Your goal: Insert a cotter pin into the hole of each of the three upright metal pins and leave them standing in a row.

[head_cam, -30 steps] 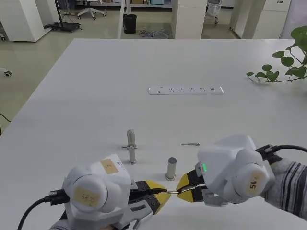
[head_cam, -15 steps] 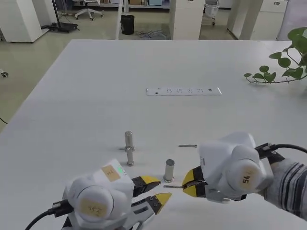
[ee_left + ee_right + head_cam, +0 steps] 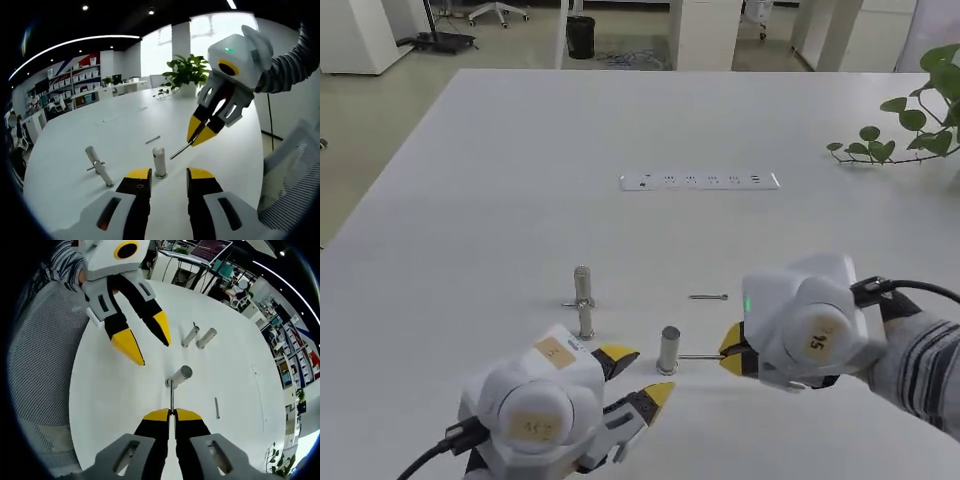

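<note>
Where the tabletop (image 3: 470,200) runs nearest the headset, the left gripper (image 3: 638,375) hangs with jaws spread wide, holding nothing; the near metal pin (image 3: 669,350) stands upright just past their tips, apart from both; the right gripper (image 3: 732,352) has jaws pinched tight on the tail of a cotter pin (image 3: 700,356), which lies level and points at that pin's side; in the right gripper view its tip meets the shaft, whether inside a hole I cannot tell; farther left, two more metal pins (image 3: 582,283) stand close together, a thin crosspiece between them; a loose cotter pin (image 3: 707,297) lies flat beyond the right gripper; power strip (image 3: 700,181) well beyond; plant (image 3: 910,110) at the far right edge; a second ago both grippers' jaws met on the cotter pin; the left has since let go and opened, and the tip has come up to the near pin.
</note>
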The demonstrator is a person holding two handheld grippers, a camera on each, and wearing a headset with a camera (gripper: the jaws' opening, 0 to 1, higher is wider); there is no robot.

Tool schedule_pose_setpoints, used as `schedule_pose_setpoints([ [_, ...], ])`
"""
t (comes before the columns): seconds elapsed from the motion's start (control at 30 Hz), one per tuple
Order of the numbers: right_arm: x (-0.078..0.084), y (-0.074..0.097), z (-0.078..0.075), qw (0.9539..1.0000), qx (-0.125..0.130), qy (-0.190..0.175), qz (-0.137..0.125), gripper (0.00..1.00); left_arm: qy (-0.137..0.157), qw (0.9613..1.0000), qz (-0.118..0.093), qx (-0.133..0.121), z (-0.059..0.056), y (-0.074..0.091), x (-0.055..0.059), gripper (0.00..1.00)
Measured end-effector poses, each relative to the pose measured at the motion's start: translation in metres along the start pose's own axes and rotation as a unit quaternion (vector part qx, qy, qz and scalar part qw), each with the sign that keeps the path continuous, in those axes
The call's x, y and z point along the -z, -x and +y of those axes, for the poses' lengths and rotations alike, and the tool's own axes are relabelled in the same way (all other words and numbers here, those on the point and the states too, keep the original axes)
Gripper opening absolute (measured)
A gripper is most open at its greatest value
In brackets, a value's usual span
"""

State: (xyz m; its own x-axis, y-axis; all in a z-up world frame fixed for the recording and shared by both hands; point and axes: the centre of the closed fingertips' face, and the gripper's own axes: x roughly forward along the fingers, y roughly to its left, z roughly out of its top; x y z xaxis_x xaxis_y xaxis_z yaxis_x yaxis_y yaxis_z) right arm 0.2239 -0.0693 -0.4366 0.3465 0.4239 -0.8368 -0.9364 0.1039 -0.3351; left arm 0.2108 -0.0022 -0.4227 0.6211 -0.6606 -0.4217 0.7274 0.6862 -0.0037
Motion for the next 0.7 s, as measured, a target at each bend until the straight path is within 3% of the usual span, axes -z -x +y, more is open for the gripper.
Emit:
schedule_pose_setpoints([
  [0.23, 0.005, -0.003, -0.009, 0.9999, 0.005, -0.009, 0.006, 0.0, 0.02, 0.9997, 0.003, -0.016, 0.009, -0.012, 0.002, 0.25],
  [0.7, 0.002, 0.001, -0.016, 0.9996, 0.004, -0.016, -0.021, 0.0, 0.028, 0.9987, 0.03, -0.031, 0.015, -0.047, 0.015, 0.24],
])
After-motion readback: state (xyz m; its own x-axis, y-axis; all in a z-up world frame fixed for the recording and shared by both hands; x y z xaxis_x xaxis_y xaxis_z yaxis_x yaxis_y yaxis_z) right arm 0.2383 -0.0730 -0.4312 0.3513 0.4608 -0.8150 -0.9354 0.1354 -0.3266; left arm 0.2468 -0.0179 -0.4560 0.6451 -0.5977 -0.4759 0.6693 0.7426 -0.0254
